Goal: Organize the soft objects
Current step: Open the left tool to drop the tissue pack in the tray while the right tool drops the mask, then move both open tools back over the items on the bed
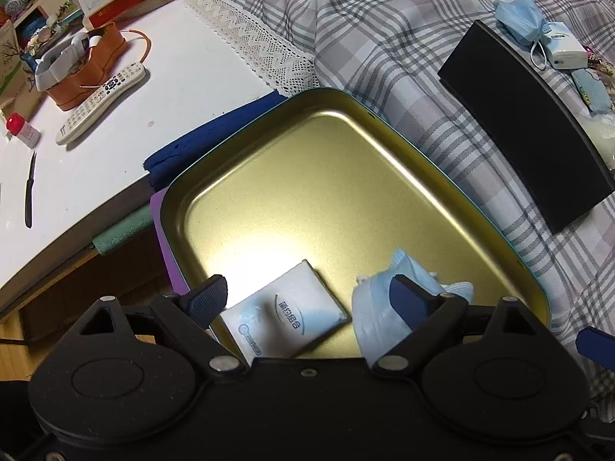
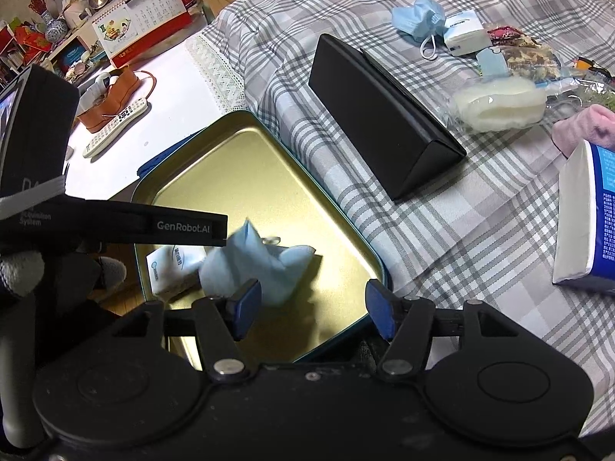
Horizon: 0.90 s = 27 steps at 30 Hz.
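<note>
A gold metal tray [image 1: 346,161] with a teal rim lies on the checked cloth. In it lie a white tissue pack [image 1: 286,313] and a crumpled blue face mask [image 1: 369,307]. My left gripper [image 1: 309,301] hangs low over the tray's near end, open wide. The tissue pack lies between its fingers with the pads off it, and the right finger stands in front of the mask. In the right wrist view my right gripper [image 2: 311,309] is open above the tray [image 2: 230,161]. The mask [image 2: 261,265] lies loose just beyond its left finger, beside the tissue pack [image 2: 173,269].
A black triangular case [image 2: 384,115] lies right of the tray. Farther off are another blue mask [image 2: 419,15], a small white pack [image 2: 465,36], a bagged white pad [image 2: 499,105], pink cloth [image 2: 584,126] and a blue-white packet [image 2: 588,223]. A remote [image 1: 102,101] lies on the white table.
</note>
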### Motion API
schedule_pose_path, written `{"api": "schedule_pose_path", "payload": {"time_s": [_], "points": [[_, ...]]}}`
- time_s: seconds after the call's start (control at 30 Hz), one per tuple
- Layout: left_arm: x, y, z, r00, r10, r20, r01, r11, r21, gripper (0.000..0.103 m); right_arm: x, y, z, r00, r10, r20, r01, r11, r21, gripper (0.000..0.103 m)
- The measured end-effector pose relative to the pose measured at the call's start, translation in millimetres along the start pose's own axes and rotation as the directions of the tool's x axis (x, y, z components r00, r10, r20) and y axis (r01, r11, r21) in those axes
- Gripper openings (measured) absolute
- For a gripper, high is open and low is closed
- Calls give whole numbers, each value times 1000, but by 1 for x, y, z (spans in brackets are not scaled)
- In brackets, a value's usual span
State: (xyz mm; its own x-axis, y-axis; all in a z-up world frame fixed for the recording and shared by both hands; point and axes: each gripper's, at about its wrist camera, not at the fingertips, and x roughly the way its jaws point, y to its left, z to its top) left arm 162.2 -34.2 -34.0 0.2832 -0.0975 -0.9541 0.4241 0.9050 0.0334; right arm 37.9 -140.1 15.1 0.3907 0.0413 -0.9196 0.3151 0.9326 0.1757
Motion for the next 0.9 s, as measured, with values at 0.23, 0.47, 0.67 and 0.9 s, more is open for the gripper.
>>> {"api": "schedule_pose_path", "payload": {"time_s": [0.23,0.47,0.67,0.9], "points": [[0,-3,-2,1000,-7,1,7,1000,9,88,0,0,-3,1000,-1,-9,1,1000,1,62],[0,-5,-4,1000,3,12,-3,1000,21,88,-2,2,-8,1000,4,-11,-4,1000,0,62],[1,-10,-7,1000,16,17,-17,999,39,88,-10,-4,-9,1000,10,9,-10,1000,11,62],[-1,-25,-10,999,14,32,-16,996,84,89,-36,-32,-3,996,-15,86,11,999,51,64]]}}
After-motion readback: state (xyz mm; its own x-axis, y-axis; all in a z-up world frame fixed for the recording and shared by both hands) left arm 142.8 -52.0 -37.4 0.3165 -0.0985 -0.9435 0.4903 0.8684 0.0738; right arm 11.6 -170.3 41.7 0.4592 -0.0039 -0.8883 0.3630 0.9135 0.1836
